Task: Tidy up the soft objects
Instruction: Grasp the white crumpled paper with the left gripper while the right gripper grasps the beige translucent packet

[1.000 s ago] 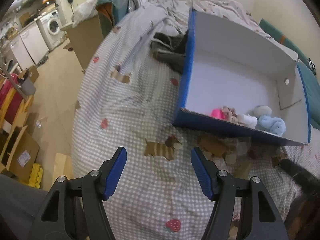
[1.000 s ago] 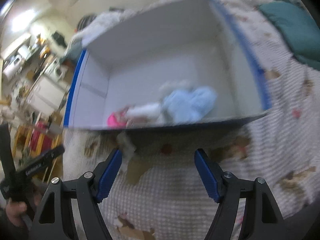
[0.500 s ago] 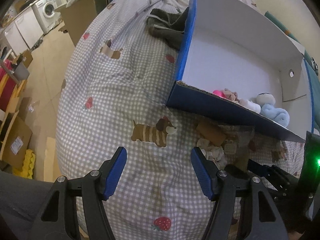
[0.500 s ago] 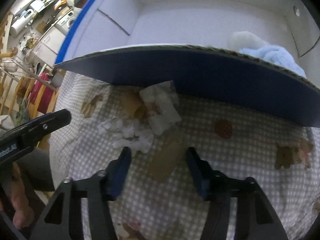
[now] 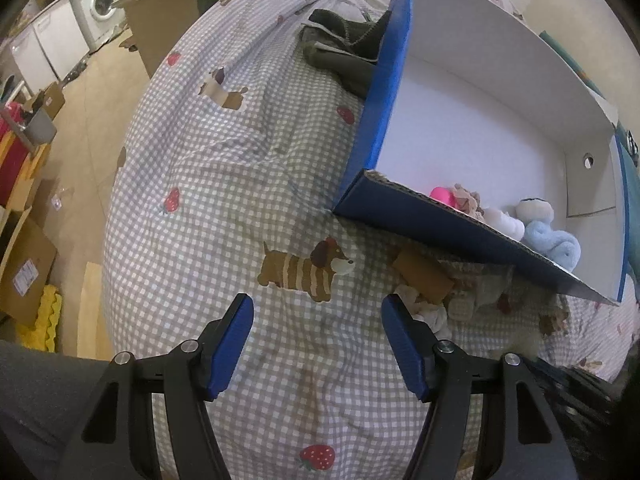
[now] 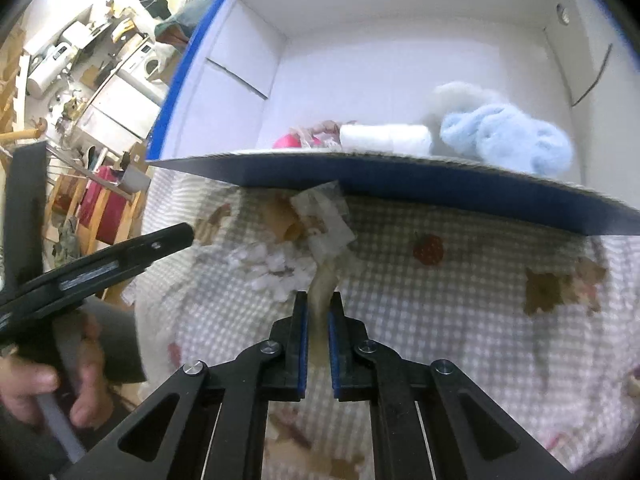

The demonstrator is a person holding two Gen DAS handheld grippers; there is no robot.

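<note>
A blue cardboard box [image 5: 400,208] with a white inside lies on the checked bedspread [image 5: 240,200]. In it are a light-blue fluffy piece [image 6: 508,140], a white roll [image 6: 384,138] and something pink [image 6: 286,142]. Against its near wall [image 6: 400,184] lies a small pile: a brown roll [image 5: 424,276], white fluffy cloth [image 6: 276,268] and a beige cloth strip [image 6: 324,280]. My right gripper [image 6: 318,300] is closing; its pads press on the beige strip's near end. My left gripper [image 5: 318,312] hangs open over bare bedspread, left of the pile, holding nothing.
A dark green garment [image 5: 348,60] lies against the box's far left corner. The bed drops off at the left to a floor with cardboard boxes [image 5: 24,272] and a washing machine [image 5: 100,4]. A hand [image 6: 36,392] holds the left gripper's handle.
My right gripper came down from over the box to the pile before it and closed on the beige strip. The left gripper sank a little toward the bedspread, still open.
</note>
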